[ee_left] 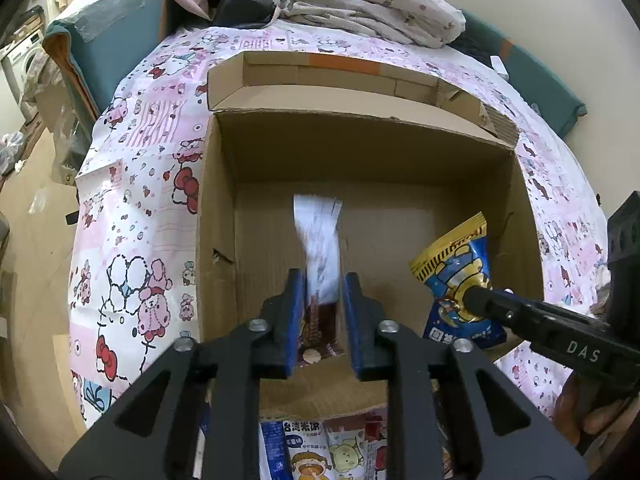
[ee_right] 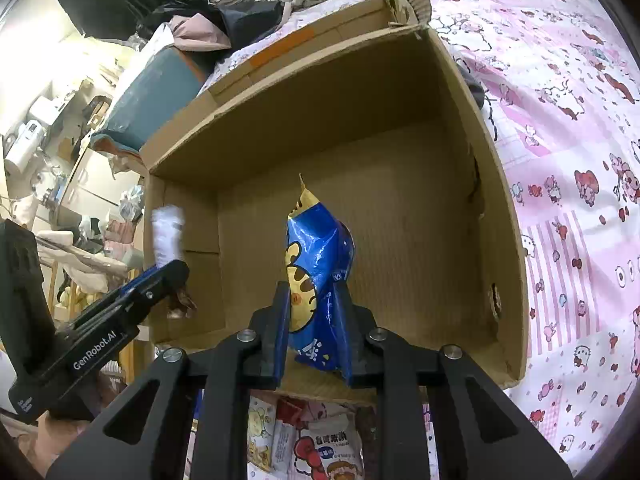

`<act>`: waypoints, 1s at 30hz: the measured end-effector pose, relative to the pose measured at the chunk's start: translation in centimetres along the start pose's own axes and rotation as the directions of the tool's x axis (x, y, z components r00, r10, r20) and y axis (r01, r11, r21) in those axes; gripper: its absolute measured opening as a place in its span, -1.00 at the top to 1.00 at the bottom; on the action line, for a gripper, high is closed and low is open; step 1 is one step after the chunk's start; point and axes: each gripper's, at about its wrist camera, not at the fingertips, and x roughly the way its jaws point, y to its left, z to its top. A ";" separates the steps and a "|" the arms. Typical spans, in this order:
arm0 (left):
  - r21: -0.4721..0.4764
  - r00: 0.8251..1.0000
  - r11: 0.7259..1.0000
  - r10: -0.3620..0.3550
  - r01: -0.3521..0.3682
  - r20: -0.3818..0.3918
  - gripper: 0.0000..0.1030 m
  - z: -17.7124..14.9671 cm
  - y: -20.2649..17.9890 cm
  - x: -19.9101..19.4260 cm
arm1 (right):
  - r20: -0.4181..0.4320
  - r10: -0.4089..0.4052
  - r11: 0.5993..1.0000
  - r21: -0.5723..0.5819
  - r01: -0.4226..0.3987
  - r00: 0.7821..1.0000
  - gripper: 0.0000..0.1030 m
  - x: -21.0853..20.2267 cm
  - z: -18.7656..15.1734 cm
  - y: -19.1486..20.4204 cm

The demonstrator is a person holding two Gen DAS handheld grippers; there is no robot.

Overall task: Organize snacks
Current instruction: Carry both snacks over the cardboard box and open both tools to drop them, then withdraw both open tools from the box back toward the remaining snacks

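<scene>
**Dropping two snack packets into the cardboard box**

Third in importance to the packets themselves is where they land, so the packets come first. The white-and-brown packet (ee_left: pixel 320 240) hangs over the left half of the cardboard box (ee_left: pixel 216 200), between the jaws of the left hand-held gripper (ee_left: pixel 323 280). Those jaws stand slightly parted, with a sliver of gap beside the packet, and the packet is smeared with blur, so it is probably slipping free. The blue-and-yellow packet (ee_right: pixel 320 248) is pinched by the right hand-held gripper (ee_right: pixel 312 292) above the box's middle, its torn-looking top corner pointing up.

To do this step well, each packet should be let go low over the box floor. They should fall side by side rather than stacked, well inside the walls, so neither catches a flap.

Both packets are thin, glossy film, crinkled and puffed with air. They are likely light, slippery and easy to crush. The box is plain brown corrugated board, open-topped, with its flaps folded outward and a small tear in one wall. Its floor looks bare.

Beneath the box lies a soft pink cartoon-printed sheet (ee_left: pixel 136 184). More packets (ee_left: pixel 320 448) lie on it against the box's near wall. Rumpled bedding (ee_left: pixel 360 0) is heaped beyond the far wall.
</scene>
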 end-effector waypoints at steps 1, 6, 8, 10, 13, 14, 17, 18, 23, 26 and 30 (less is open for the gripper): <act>-0.002 1.000 1.000 -0.002 0.002 0.000 0.32 0.0 0.0 -0.1 | 0.005 -0.002 1.000 -0.004 0.002 1.000 0.54 -0.1 0.0 0.0; -0.008 0.998 0.999 0.033 -0.032 0.058 -0.63 0.1 0.1 -1.5 | 0.061 -0.046 0.998 -0.033 0.048 0.997 -0.38 -1.1 0.1 0.7; -0.012 0.995 0.999 0.037 -0.036 0.091 -0.66 0.1 0.2 -2.1 | 0.101 -0.035 0.998 -0.047 0.040 0.994 -0.71 -1.8 0.0 1.2; -0.022 0.993 0.999 0.051 -0.049 0.109 -0.66 0.1 0.5 -2.6 | 0.104 -0.025 0.997 -0.070 0.033 0.994 -0.71 -2.1 0.0 1.8; -0.040 0.991 0.998 0.050 -0.045 0.125 -0.66 0.1 1.1 -3.1 | 0.115 -0.028 0.996 -0.085 0.038 0.993 -0.71 -2.7 0.1 2.3; -0.049 0.991 0.998 0.043 -0.037 0.127 -0.66 0.1 1.3 -3.3 | 0.120 -0.029 0.996 -0.079 0.038 0.992 -0.71 -2.9 0.0 2.3; -0.056 0.991 0.998 0.049 -0.043 0.122 -0.66 0.0 1.5 -3.7 | 0.130 -0.026 0.997 -0.069 0.035 0.991 -0.71 -3.4 0.1 2.2; -0.055 0.992 0.998 0.047 -0.040 0.121 -0.66 0.0 1.5 -3.8 | 0.135 -0.028 0.997 -0.069 0.037 0.990 -0.71 -3.7 -0.1 2.2; -0.048 0.991 0.998 0.043 -0.038 0.126 -0.66 -0.6 1.7 -4.9 | 0.140 -0.040 0.997 -0.062 0.049 0.989 -0.71 -4.6 -0.6 2.2; -0.039 0.991 0.998 0.051 -0.047 0.124 -0.66 -1.0 1.7 -5.5 | 0.140 -0.047 0.996 -0.067 0.057 0.989 -0.71 -5.1 -1.2 2.2; -0.052 0.992 0.997 0.064 -0.058 0.111 -0.66 -2.0 2.2 -5.9 | 0.145 -0.059 0.994 -0.079 0.071 0.988 -0.71 -6.0 -2.2 2.4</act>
